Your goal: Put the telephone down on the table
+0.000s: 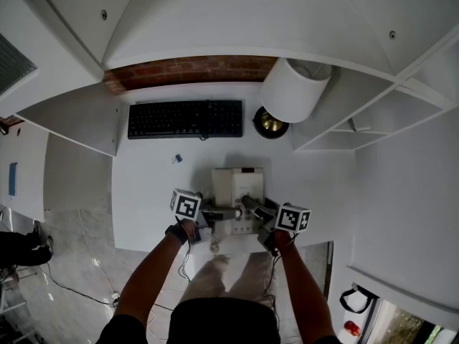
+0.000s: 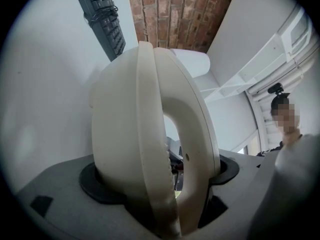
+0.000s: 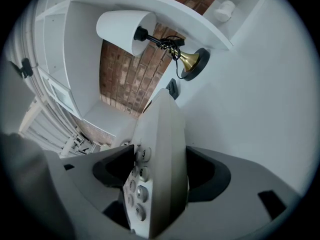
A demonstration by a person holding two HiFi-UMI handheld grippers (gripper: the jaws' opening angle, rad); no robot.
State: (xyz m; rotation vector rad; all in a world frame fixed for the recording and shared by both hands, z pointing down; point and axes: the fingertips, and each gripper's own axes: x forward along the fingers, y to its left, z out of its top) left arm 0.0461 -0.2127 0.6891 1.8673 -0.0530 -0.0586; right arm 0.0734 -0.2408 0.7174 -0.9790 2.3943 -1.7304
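1. While it sits near the front edge of the table (image 1: pixel 147 192), on or just above the white top (I cannot tell which), the telephone (image 1: pixel 237 186) lies with its long axis pointing away toward the keyboard (image 1: pixel 185 119).
2. The left gripper (image 2: pixel 160 180) is clamped across it, coming in from the left.
3. The right gripper (image 3: pixel 157 176) has its jaws standing wide, with the telephone's buttoned edge between them, seemingly unpressed.
4. So the remaining release looks to be the left hand's, drawn out sideways.
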